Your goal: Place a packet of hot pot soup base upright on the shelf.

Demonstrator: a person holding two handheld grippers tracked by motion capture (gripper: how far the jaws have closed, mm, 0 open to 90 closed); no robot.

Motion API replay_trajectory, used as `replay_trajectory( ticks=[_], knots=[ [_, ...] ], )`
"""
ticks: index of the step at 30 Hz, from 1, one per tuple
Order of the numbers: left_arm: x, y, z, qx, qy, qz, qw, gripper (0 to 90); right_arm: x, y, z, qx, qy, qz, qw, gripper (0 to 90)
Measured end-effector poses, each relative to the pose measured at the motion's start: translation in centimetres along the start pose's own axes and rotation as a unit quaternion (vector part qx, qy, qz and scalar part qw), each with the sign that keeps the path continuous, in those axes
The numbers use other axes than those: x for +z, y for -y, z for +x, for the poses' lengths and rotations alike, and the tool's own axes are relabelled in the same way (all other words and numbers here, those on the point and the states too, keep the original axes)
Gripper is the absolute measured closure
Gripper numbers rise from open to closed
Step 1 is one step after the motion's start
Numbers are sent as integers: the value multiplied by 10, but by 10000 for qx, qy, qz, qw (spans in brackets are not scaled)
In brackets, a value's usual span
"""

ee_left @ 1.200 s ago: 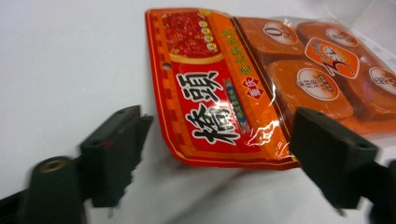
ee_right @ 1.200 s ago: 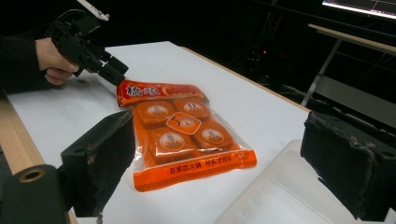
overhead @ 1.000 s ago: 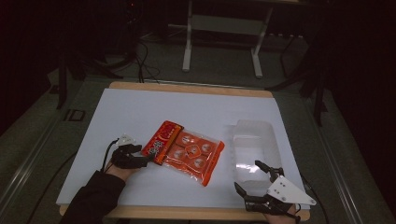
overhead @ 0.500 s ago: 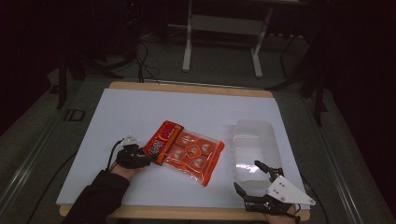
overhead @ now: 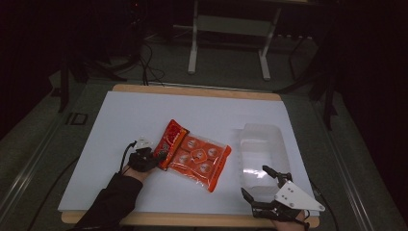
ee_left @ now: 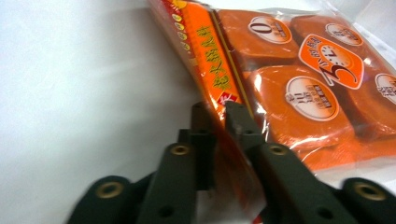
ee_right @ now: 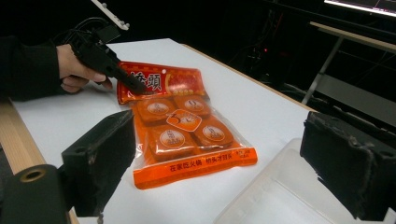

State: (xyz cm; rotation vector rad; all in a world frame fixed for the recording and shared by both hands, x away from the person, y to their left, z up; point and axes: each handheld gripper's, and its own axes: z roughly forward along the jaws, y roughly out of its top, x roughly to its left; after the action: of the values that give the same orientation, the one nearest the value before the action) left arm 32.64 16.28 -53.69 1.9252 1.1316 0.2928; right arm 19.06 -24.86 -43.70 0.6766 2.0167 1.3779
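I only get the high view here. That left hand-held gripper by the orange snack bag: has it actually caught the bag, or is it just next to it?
Observer: It has caught it. In its own view the left hand-held gripper has just been closing, and its jaws now pinch the sealed edge of the orange snack bag.
Operator: What is inside the bag?
Observer: Square orange packets, each with a round white label, seen up close in the left gripper view.
Operator: And the right one, is it doing anything?
Observer: The right hand-held gripper stands wide open with nothing between its jaws, above the near end of the clear plastic container.
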Motion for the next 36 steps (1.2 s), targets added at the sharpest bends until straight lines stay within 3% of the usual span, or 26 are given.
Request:
replay_trajectory(
  ticks=[8,14,18,30,36],
  knots=[
    [-13,-7,-7,37,-79,-222,9997,896,-1,0,-1,37,15,-26,10000,104],
    [-28,-17,-16,247,-91,-346,9991,896,-1,0,-2,54,56,-2,10000,103],
    [-37,-25,-25,536,-185,-423,9975,896,0,0,-1,60,70,-19,10000,103],
    [-61,-48,-48,747,67,-856,9935,897,0,-1,-2,119,95,7,9999,103],
    [-67,-55,-68,912,-121,-952,9912,897,-2,-1,-3,169,150,-105,9997,114]
  ],
)
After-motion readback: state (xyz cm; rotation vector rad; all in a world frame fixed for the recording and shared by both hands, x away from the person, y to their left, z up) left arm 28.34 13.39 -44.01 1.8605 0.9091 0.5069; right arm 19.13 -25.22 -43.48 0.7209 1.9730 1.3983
